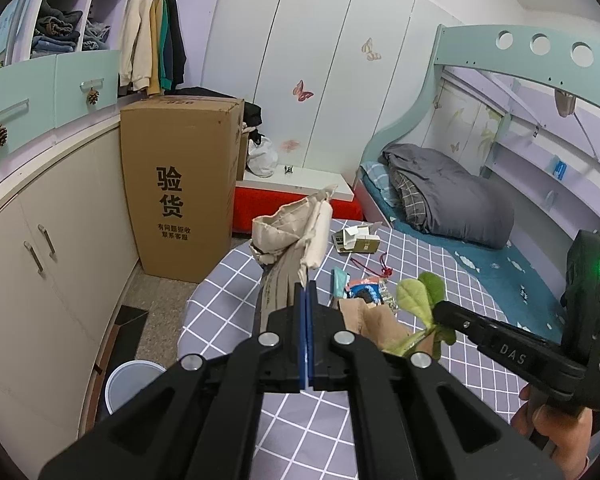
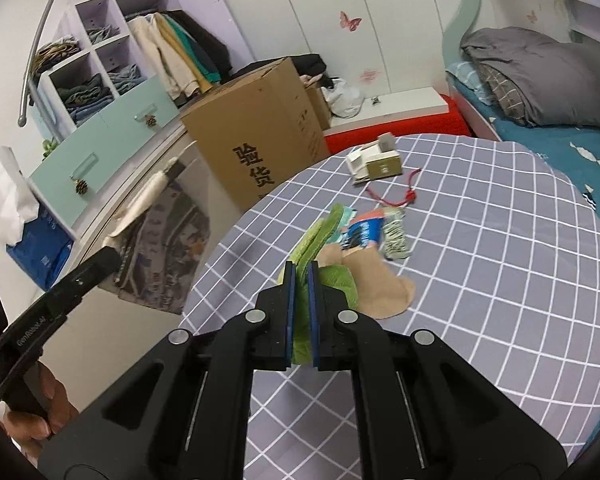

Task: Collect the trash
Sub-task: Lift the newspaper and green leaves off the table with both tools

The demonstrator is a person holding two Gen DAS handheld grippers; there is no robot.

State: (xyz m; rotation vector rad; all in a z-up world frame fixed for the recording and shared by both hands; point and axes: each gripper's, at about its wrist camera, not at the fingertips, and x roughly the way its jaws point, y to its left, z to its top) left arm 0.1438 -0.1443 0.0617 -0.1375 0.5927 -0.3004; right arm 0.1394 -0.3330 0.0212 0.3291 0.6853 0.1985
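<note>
holding a paper bag by its top edge, the left gripper has its jaws pressed fully together on the paper, so the bag hangs over the near-left rim of the table with its mouth facing up. that looks like a way to keep the bag open and ready as the place for the trash. in the right wrist view the bag hangs well out to the left of the table, beside the cabinets.

the right gripper is clamped on a bunch of green leaves, its jaws nearly closed with only the leaves between them. in the left wrist view the leaves stand up from the pinch, lifted off the table and just right of the bag, so this piece seems to be on its way in.

more trash lies on the table beyond the leaves: a tan paper scrap right next to them, a blue wrapper and a crumpled patterned wrapper just past that, then a red cord, and a small carton at the far edge. my guess is the task is at an early or middle stage, with most pieces yet to be collected.
</note>
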